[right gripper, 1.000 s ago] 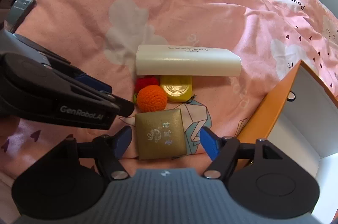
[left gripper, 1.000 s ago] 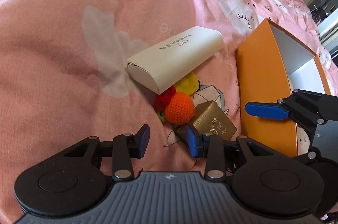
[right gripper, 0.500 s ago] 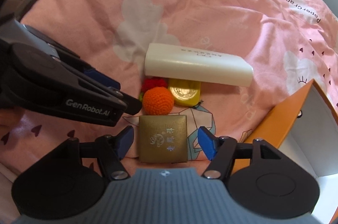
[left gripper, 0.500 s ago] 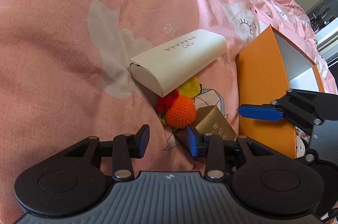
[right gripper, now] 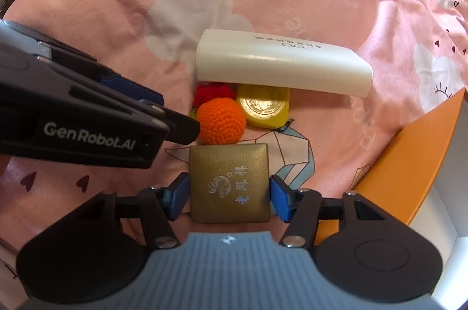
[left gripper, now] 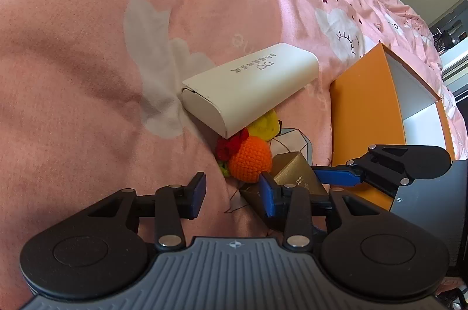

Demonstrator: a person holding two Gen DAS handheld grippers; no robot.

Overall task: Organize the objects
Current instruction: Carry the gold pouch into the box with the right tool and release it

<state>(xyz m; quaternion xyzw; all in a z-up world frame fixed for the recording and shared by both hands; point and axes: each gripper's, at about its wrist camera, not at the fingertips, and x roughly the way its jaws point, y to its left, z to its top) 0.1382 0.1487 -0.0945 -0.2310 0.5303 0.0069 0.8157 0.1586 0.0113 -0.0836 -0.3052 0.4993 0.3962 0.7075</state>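
A square gold box [right gripper: 229,181] lies on the pink bedspread. My right gripper [right gripper: 229,193] points down over it, its jaws closing, and the blue pads meet the box's left and right sides. Just beyond the box sit an orange crochet ball [right gripper: 220,121], a red crochet piece [right gripper: 212,92] and a yellow block with a gold coin face [right gripper: 263,106]. A long white case [right gripper: 280,64] lies behind them. My left gripper [left gripper: 231,190] hovers left of the gold box [left gripper: 295,172], its jaws opening slightly over bare fabric.
An open orange box with a white inside [left gripper: 362,117] stands on the bed just right of the objects. The pink bedspread [left gripper: 117,46] stretches wide to the left and far side. The left gripper's body [right gripper: 87,120] crowds the ball's left side.
My right gripper has sunk toward the gold box and its jaws have narrowed from well apart to the box's sides. The left gripper has stayed put.
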